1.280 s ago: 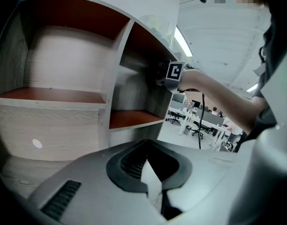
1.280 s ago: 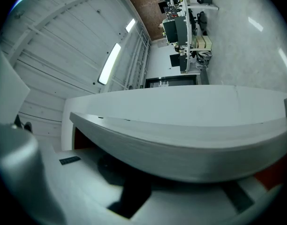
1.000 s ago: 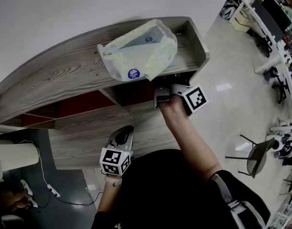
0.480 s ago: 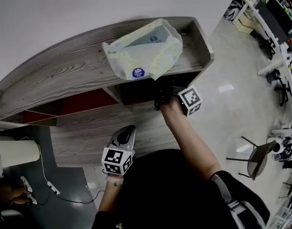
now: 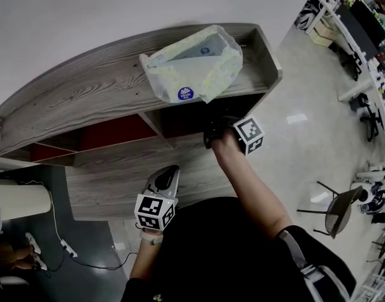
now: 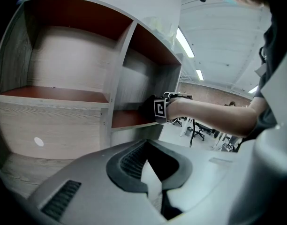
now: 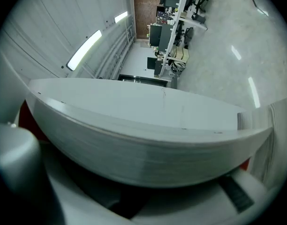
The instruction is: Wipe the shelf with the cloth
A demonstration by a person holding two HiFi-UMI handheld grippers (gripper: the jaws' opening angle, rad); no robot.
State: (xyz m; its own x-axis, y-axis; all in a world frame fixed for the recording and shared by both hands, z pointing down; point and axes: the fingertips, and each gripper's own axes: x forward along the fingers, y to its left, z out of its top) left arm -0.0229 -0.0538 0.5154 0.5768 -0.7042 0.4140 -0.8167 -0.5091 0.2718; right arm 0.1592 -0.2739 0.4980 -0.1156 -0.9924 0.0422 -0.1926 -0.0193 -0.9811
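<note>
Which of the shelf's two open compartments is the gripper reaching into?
The narrower right-hand compartment: the right gripper is at its mouth. The wider compartment beside it has no gripper at it.

1. The shelf (image 5: 85,99) is grey wood-grain, and its compartments are lined red-brown. The right gripper (image 5: 215,131) sits at the mouth of the right-hand compartment, under the top board.
2. A pale, translucent plastic bag (image 5: 192,65) with a round blue sticker lies on the top board, directly over the right gripper.
3. An upright divider (image 6: 119,78) separates the two compartments, just left of the right gripper.
4. A broad lower board (image 5: 111,184) of the same wood-grain runs beneath the tips of the left gripper (image 5: 165,180).
5. The floor (image 5: 306,143) is pale and glossy to the right of the right gripper. Left of the left gripper it is dark grey, and a white power strip (image 5: 70,251) and its cable (image 5: 56,222) lie there.
</note>
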